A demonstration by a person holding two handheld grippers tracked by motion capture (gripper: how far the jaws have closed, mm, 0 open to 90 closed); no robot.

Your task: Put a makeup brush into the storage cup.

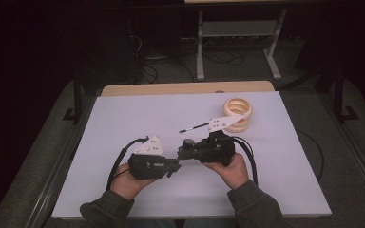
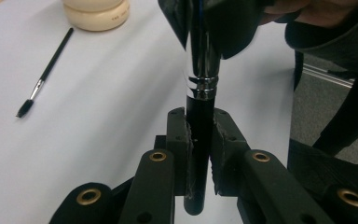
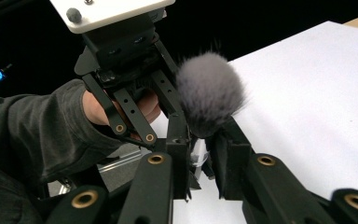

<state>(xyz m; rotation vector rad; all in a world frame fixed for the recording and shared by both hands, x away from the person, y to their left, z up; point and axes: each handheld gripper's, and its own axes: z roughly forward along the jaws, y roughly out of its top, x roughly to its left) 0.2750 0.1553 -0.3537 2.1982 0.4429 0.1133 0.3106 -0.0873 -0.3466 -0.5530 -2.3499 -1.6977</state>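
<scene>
A makeup brush with a black handle (image 2: pixel 199 154), a silver ferrule (image 2: pixel 203 65) and a fluffy grey head (image 3: pixel 208 93) is held between both grippers over the white table, near its front. My left gripper (image 2: pixel 200 121) is shut on the handle's lower end. My right gripper (image 3: pixel 200 135) is shut on the brush just under the head, which sticks up past its jaws. In the high view the left gripper (image 1: pixel 172 166) and the right gripper (image 1: pixel 180 153) meet tip to tip, with the brush head (image 1: pixel 188 141) above them.
A thin black brush (image 1: pixel 194 127) lies on the white table cover (image 1: pixel 123 118) behind the grippers. A cream stack of rings (image 1: pixel 237 114) stands at the back right. Beyond the table's far edge is a dark floor with cables and a metal stand (image 1: pixel 237 28).
</scene>
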